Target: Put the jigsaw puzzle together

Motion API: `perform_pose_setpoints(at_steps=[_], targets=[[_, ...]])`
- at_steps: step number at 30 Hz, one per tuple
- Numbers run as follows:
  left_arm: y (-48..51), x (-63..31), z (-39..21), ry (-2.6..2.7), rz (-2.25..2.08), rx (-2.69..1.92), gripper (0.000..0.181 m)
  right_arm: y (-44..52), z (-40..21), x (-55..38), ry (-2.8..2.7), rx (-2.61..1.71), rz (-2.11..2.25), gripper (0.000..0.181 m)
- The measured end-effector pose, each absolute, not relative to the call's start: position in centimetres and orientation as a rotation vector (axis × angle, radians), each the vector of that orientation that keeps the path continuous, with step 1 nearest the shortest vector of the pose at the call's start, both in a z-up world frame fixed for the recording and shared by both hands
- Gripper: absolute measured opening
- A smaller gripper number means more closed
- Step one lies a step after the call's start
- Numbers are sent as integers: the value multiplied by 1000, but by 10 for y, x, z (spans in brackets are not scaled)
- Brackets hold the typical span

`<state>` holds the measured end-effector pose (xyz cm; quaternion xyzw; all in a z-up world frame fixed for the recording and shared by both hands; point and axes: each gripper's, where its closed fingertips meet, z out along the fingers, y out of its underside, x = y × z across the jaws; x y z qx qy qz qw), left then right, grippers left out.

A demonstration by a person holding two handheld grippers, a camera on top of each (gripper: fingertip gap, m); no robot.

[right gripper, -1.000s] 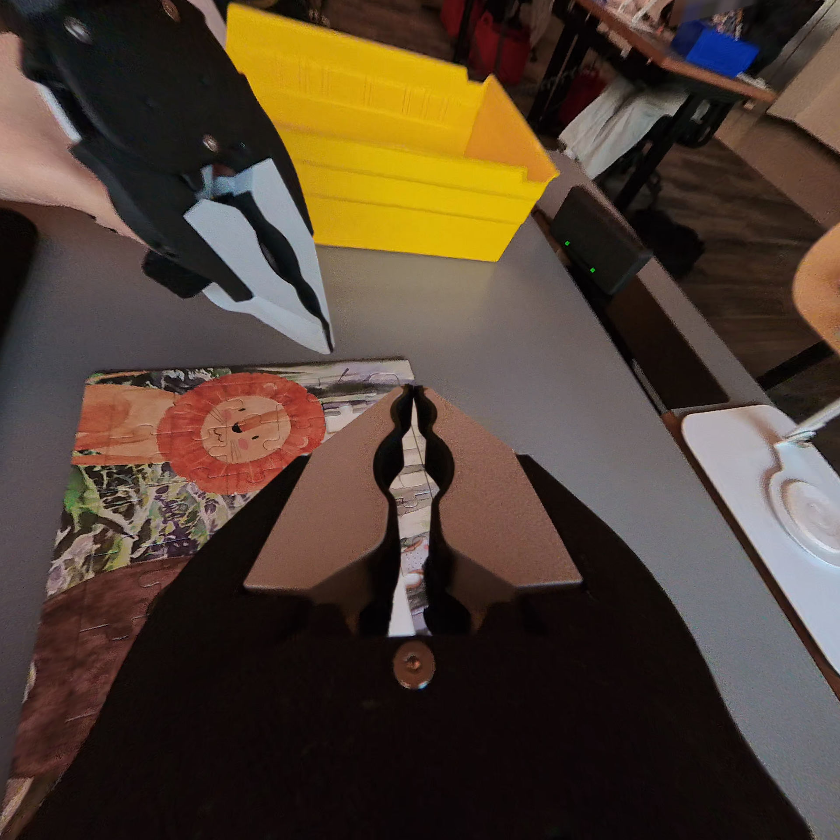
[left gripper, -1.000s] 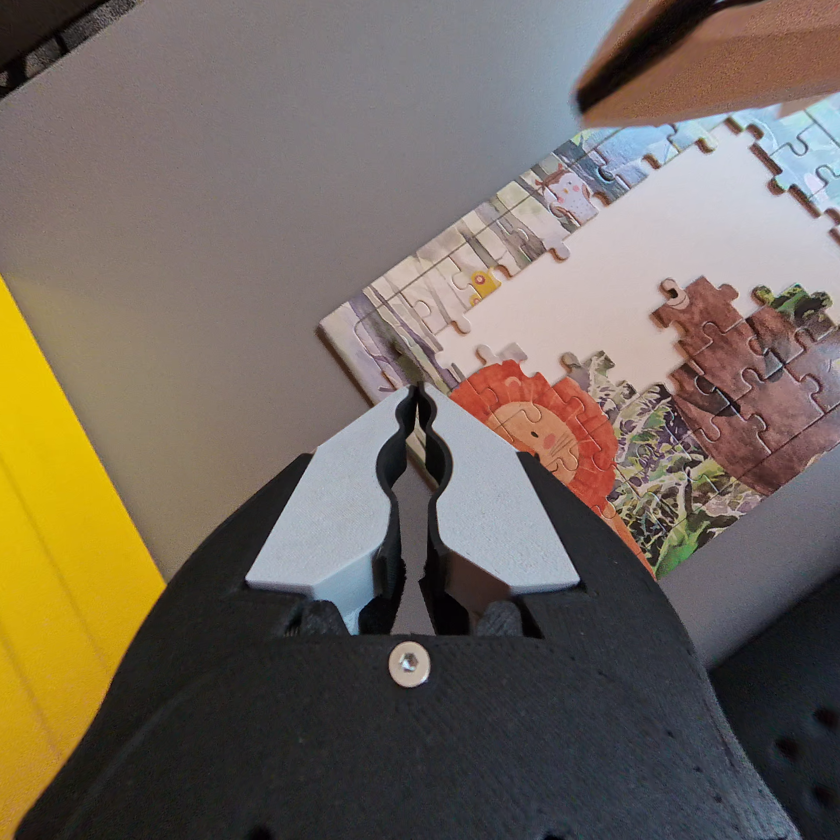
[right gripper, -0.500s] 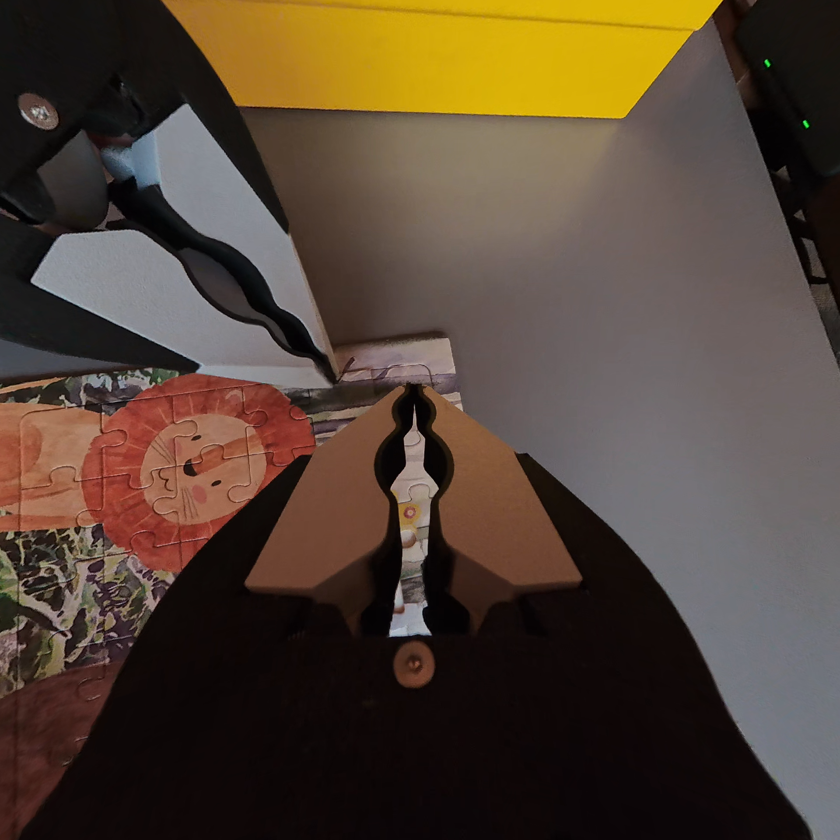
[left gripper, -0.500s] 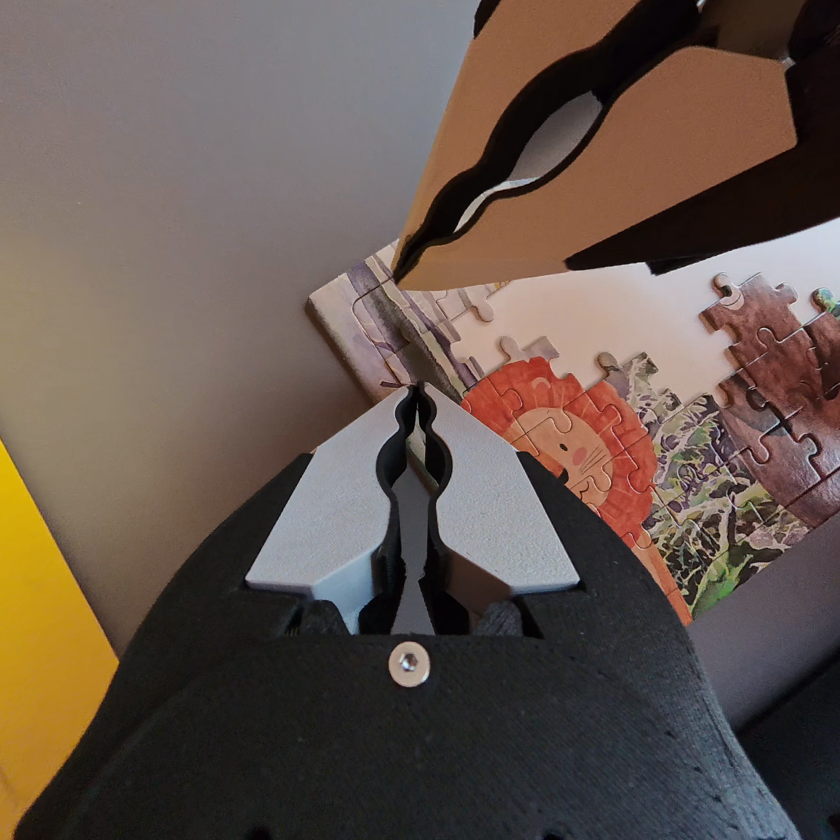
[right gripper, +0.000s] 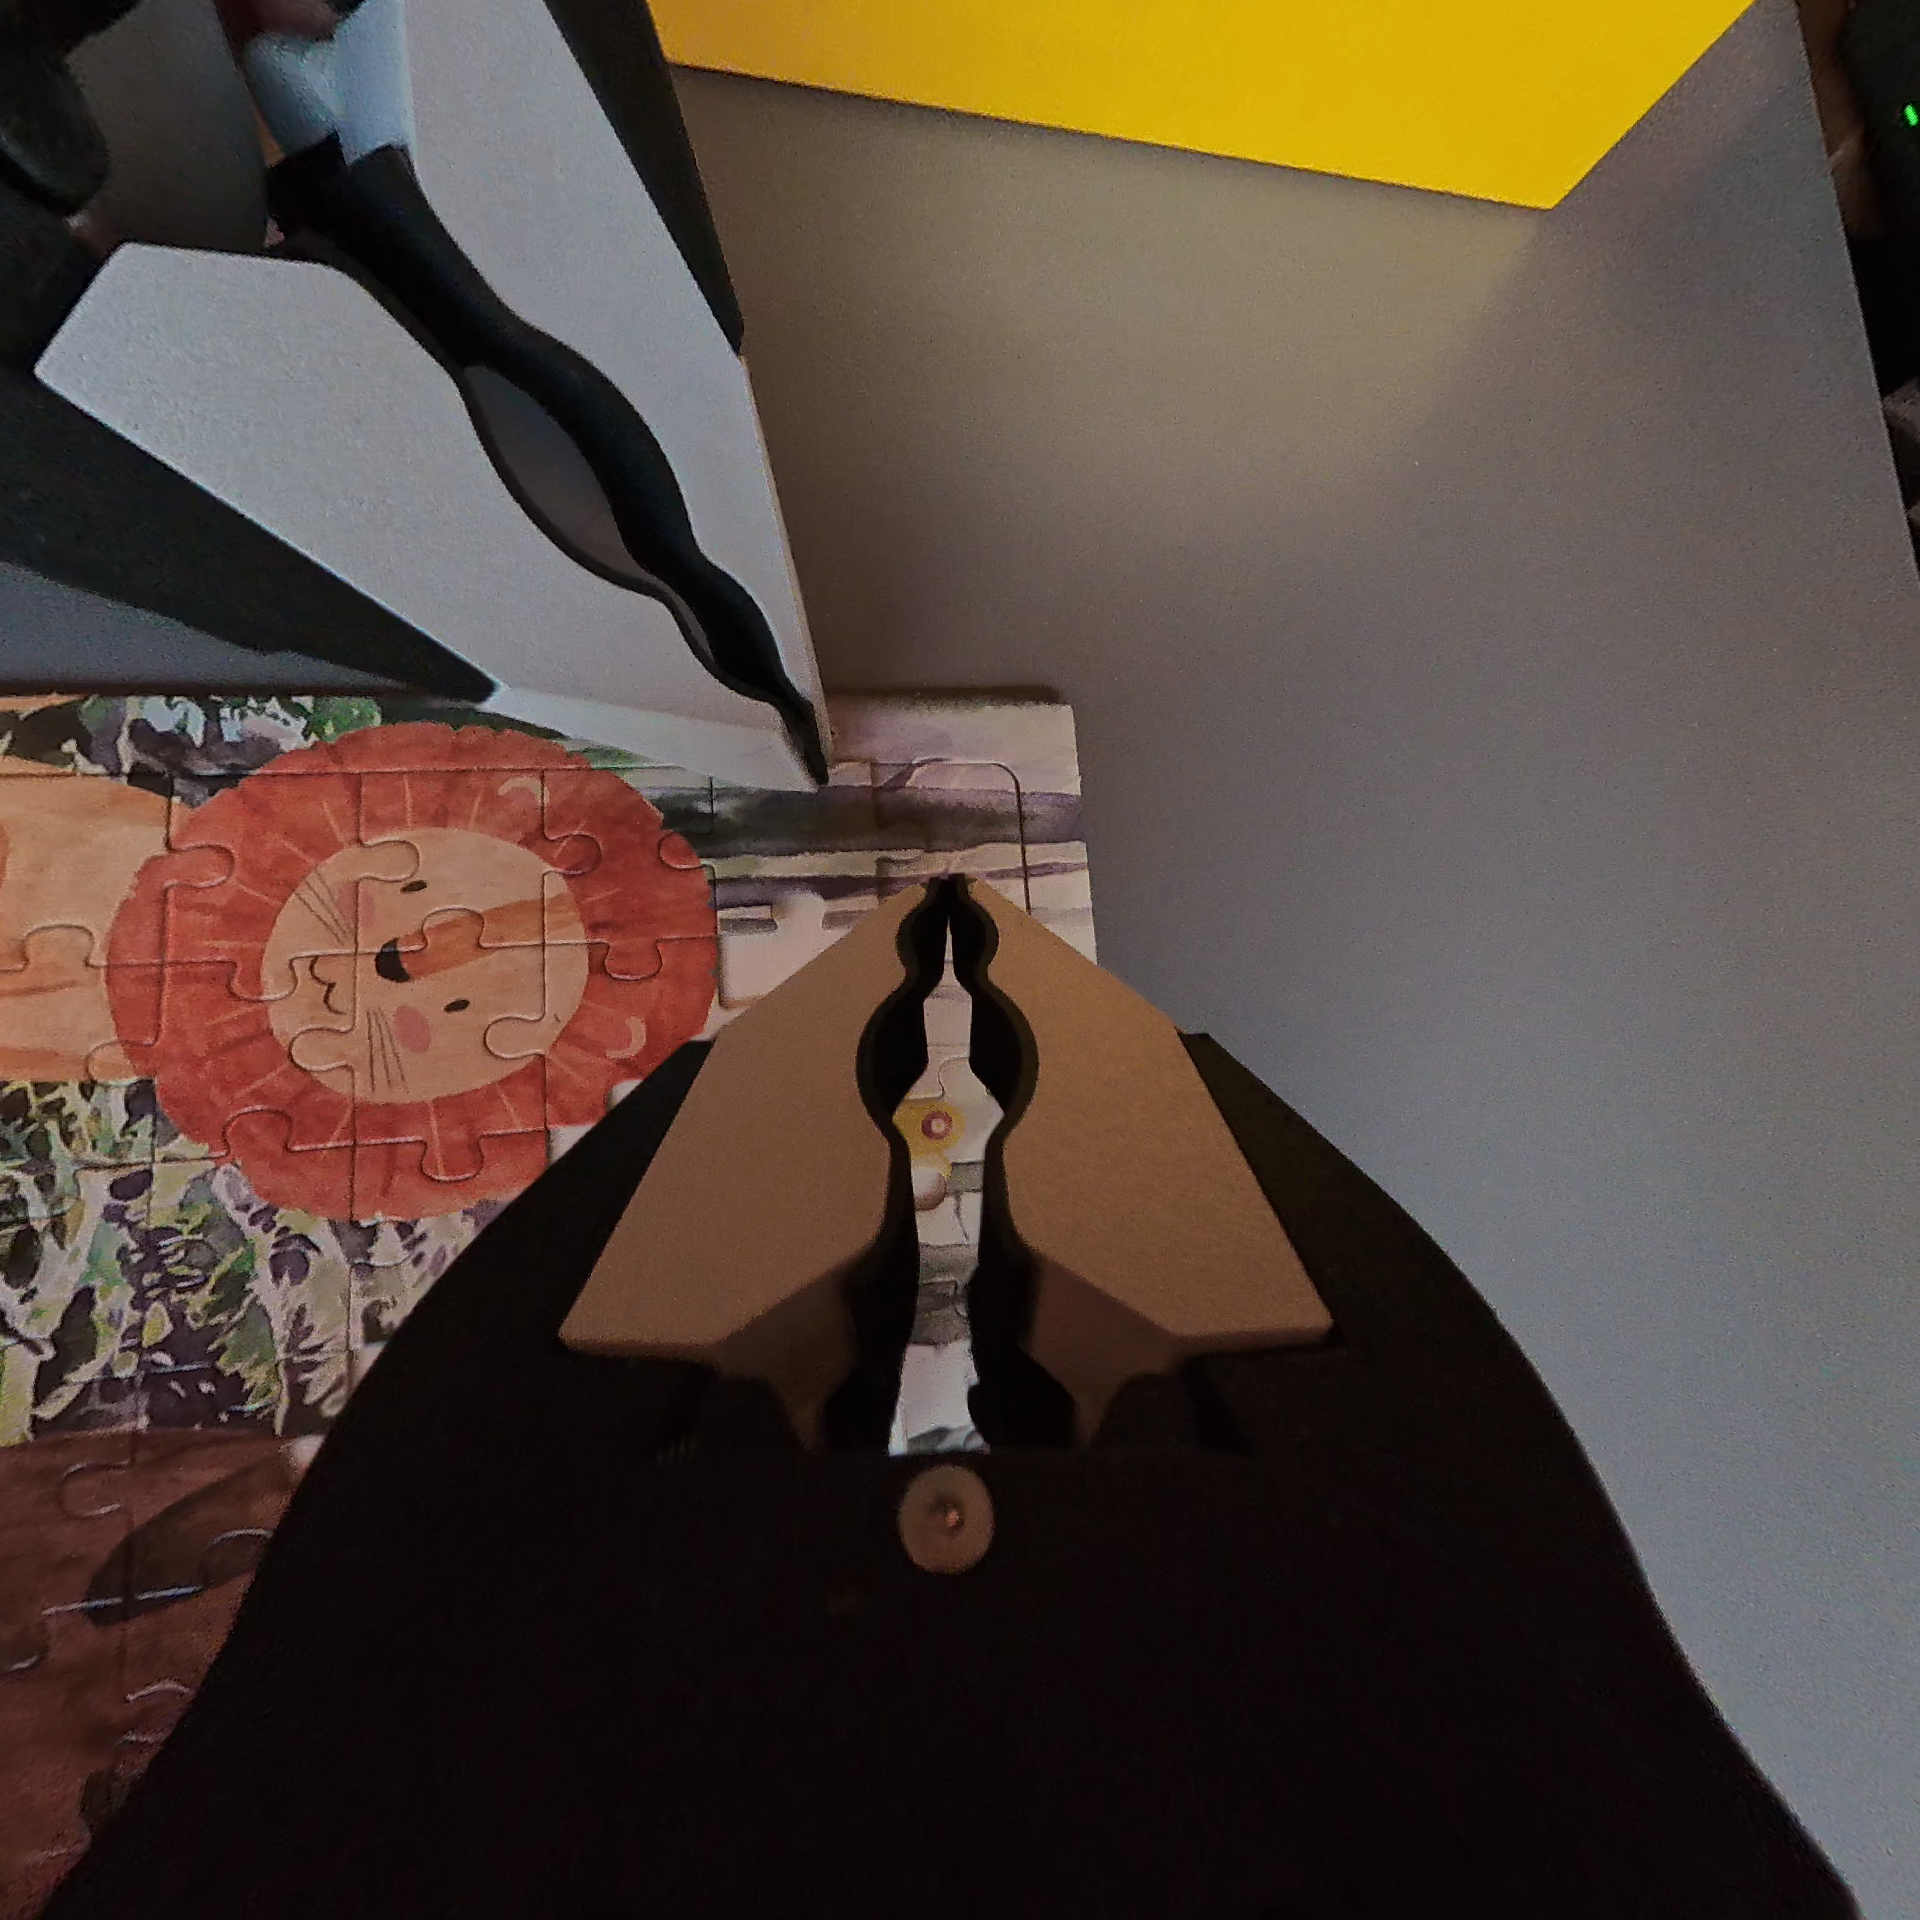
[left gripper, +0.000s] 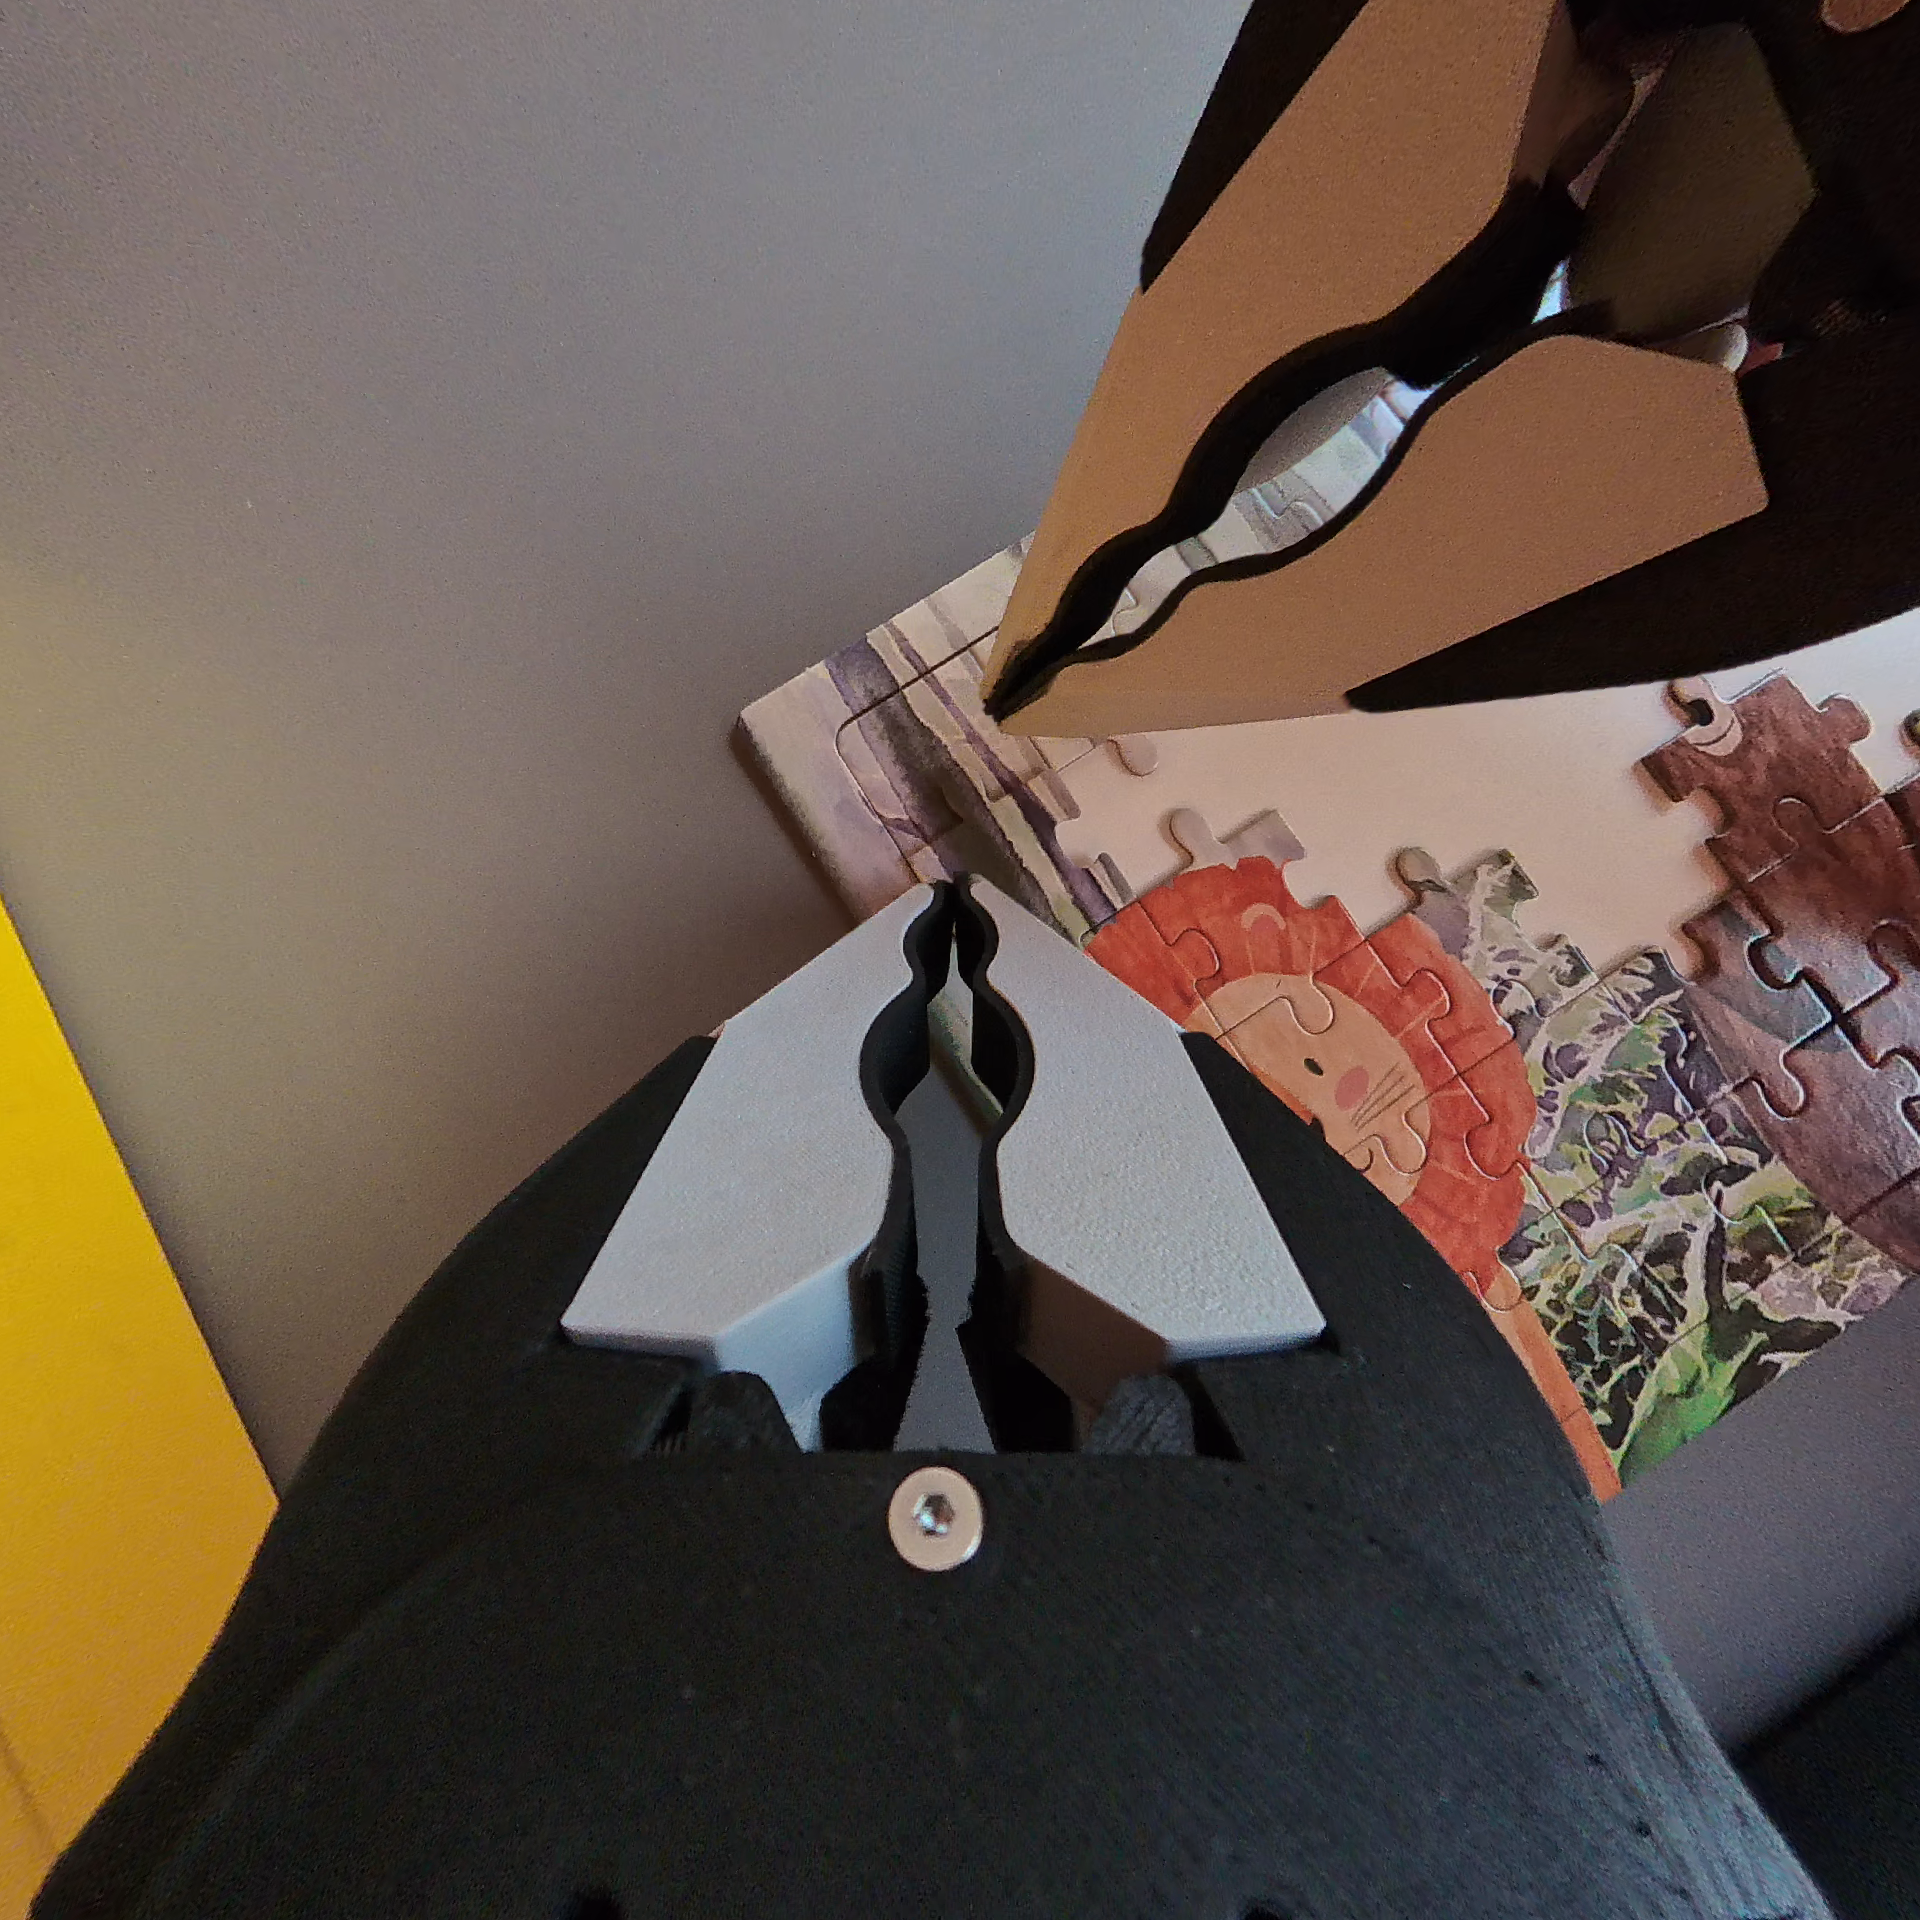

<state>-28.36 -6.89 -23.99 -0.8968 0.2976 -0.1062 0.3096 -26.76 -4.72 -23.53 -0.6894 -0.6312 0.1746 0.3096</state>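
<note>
Grey table (right gripper: pixel 1455 727) holds the jigsaw puzzle (left gripper: pixel 1434 1122), which lies flat in its thin tray near a yellow box (right gripper: pixel 1195 83). An orange lion face (right gripper: pixel 405 966) and green leaves are already built. A big white gap (left gripper: pixel 1403 790) in the middle still has no pieces.

Both grippers point down at the same corner of the puzzle. The left gripper (left gripper: pixel 958 896) is grey, and its tips are pinched almost together with nothing between them. Its tip sits at the edge of the tray corner. The right gripper (right gripper: pixel 948 891) is tan, and its tips are also nearly closed and hold nothing. It looks to be touching the corner pieces, but it is hard to be sure.

No loose piece can be seen here.

Puzzle pieces like these are probably light, thin and a bit bendy. They lie flat, so they could be hard to pick up. A good way may be to pinch a piece by its edge or a knob. Pushing too hard could slide the tray or pop joined pieces apart.
</note>
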Motion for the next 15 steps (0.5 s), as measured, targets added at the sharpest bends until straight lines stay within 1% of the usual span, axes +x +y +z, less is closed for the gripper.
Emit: perform_pose_setpoints(at_steps=[1, 5, 7, 12, 15], targets=[[-69, -283, -239, 789, -275, -2363, 0, -48, -235, -266, -1676, -1811, 454, 0], [-69, -279, -236, 814, -272, -2342, 0, -48, -228, -265, -1670, -1747, 448, 17], [-70, -277, -237, 827, -269, -2338, 0, -47, -229, -263, -1670, -1750, 444, 18], [-71, -277, -239, 852, -228, -2338, 0, -47, -230, -257, -1697, -1738, 417, 27], [-71, -277, -240, 847, -238, -2344, 0, -47, -226, -257, -1683, -1718, 433, 27]])
